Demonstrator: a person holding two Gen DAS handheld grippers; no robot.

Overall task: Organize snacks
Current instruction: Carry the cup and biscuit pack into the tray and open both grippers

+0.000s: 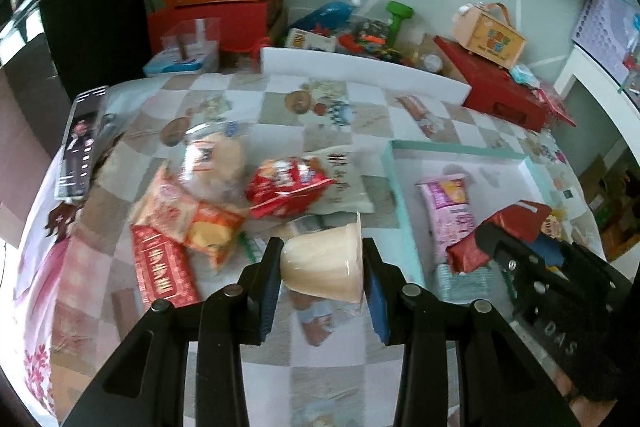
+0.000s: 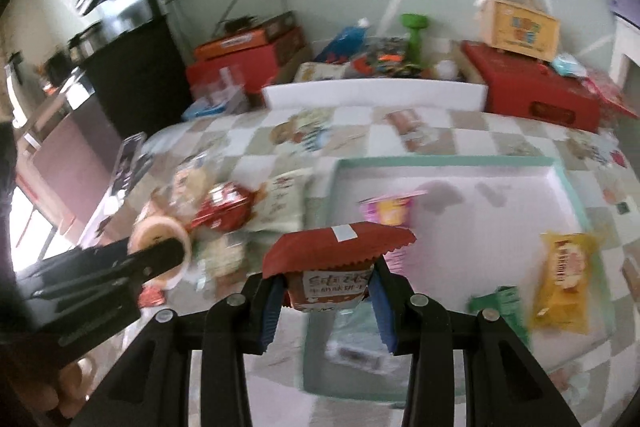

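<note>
Left wrist view: the left gripper (image 1: 322, 267) has its jaws clenched on a cup (image 1: 324, 263), lying sideways just left of the tray (image 1: 400, 195). It looks light, smooth, crushable; hold its sides.

Right wrist view: the right gripper (image 2: 326, 291) jaws grasp a red packet (image 2: 336, 255) above the tray's near corner; soft, crinkly.

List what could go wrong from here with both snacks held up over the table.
1. The cream plastic pudding cup lies sideways in the left tool; its smooth tapered wall might slip out.
2. The right tool pinches only the lower part of the dark red snack packet; it may twist loose.
3. Both tools are close beside the mint-edged tray and could collide.
</note>
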